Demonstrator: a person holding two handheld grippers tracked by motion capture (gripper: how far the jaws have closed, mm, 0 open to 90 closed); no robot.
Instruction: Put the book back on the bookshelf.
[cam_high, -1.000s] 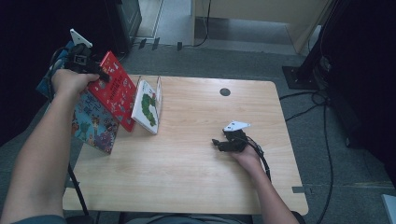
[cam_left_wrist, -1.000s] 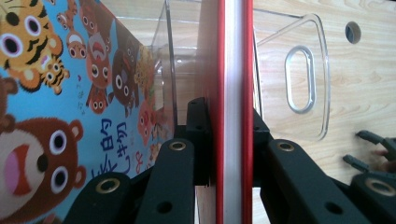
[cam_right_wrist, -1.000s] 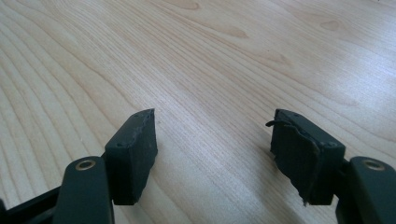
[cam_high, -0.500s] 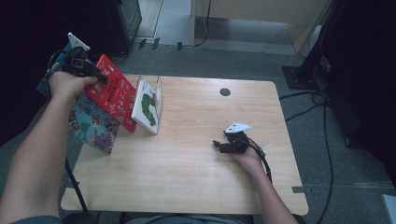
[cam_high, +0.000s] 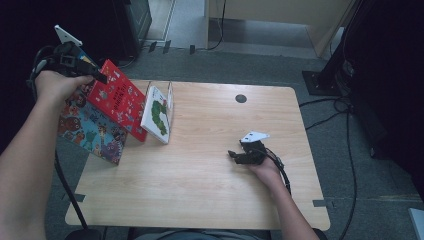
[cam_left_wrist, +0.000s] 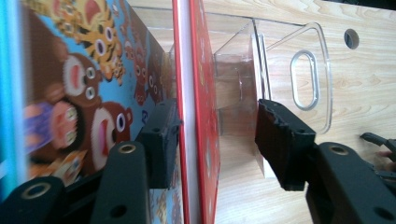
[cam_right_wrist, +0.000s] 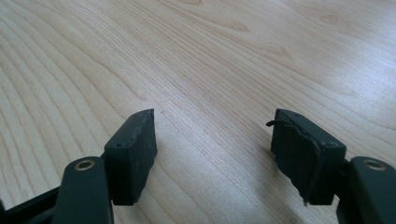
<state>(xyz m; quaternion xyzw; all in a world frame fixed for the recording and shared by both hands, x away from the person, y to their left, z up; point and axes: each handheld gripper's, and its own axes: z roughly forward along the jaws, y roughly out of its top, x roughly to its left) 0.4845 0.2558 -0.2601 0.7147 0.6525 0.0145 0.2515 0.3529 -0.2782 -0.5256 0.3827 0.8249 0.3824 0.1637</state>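
Three picture books at the far-left end of the pale wooden table (cam_high: 200, 185), all judged against the clear acrylic book stand (cam_left_wrist: 299, 79). White caterpillar-cover book (cam_high: 157, 114) leans upright in the stand: done, by the look of it. Thin red-covered book (cam_high: 117, 97) is at the stand's left, tilted, off the table edge; left gripper (cam_left_wrist: 217, 140) straddles its edge, one jaw touching, the other apart, so spread, not pinching. Blue animal-cartoon book (cam_high: 90, 127) sits left of the red one, outside the stand: two left to seat. Right gripper (cam_right_wrist: 212, 140) rests on bare table well right of the stand, jaws spread, empty. Cover lettering too blurred to read.
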